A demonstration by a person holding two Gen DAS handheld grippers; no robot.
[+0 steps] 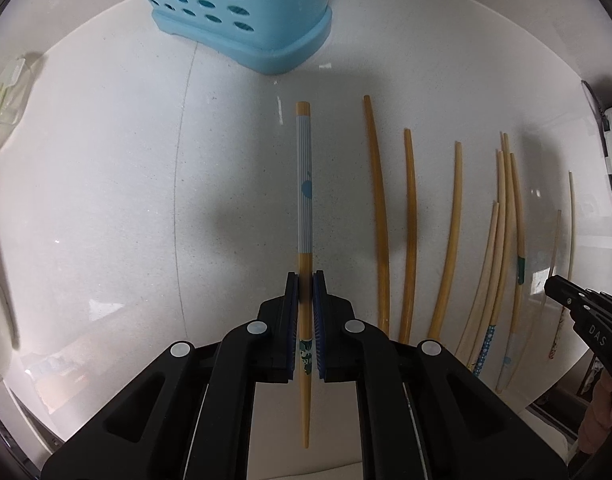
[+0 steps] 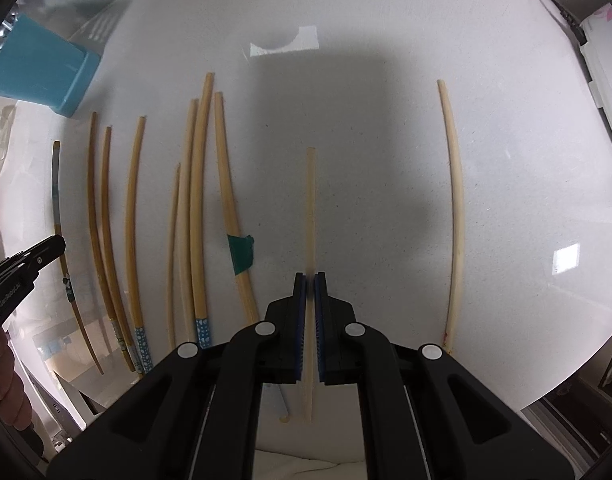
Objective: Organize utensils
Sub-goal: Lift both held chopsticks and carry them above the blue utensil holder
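My left gripper (image 1: 305, 280) is shut on a bamboo chopstick with a blue striped sleeve (image 1: 304, 184), which points forward toward the blue perforated utensil holder (image 1: 242, 12). My right gripper (image 2: 310, 280) is shut on a pale plain chopstick (image 2: 310, 200) that points straight ahead over the white counter. Several more bamboo chopsticks (image 2: 194, 208) lie side by side on the counter between the two grippers; one has green tape (image 2: 240, 254). A single pale chopstick (image 2: 455, 208) lies to the right of the right gripper. The right gripper also shows in the left wrist view (image 1: 577, 312).
The white counter (image 1: 106, 184) has its front edge close below both grippers. A white flat device with a cable (image 2: 601, 80) sits at the far right. Pale packaging (image 1: 2, 96) lies at the far left. The blue holder shows at upper left in the right wrist view (image 2: 38, 68).
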